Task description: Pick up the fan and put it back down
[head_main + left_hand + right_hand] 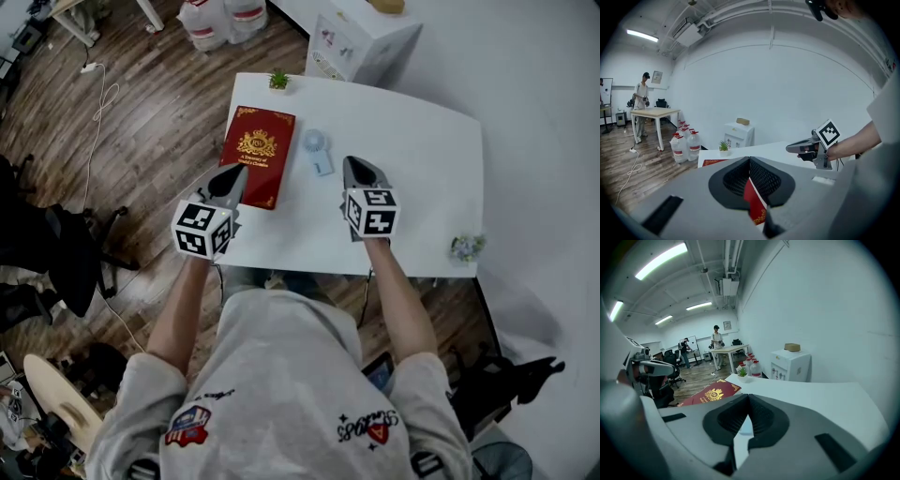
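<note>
On the white tabletop [422, 159] the small pale-blue fan [317, 151] lies flat, just to the right of a red booklet with a gold crest [258, 156] and apart from both grippers. The left gripper [233, 174] hangs over the booklet's near right corner. Its fingers [764, 178] are pressed together at the tips with nothing between them (the red cover shows through the gap beneath them). The right gripper [354, 165] is held above the tabletop near the fan, on its right and a little nearer the person, and its fingers [761, 416] are likewise closed on nothing. A small green potted plant [278, 80] stands at the far edge of the tabletop, and a small bluish plant [466, 247] sits by the near right corner. Beyond the far edge stands a white cabinet [361, 42].
</note>
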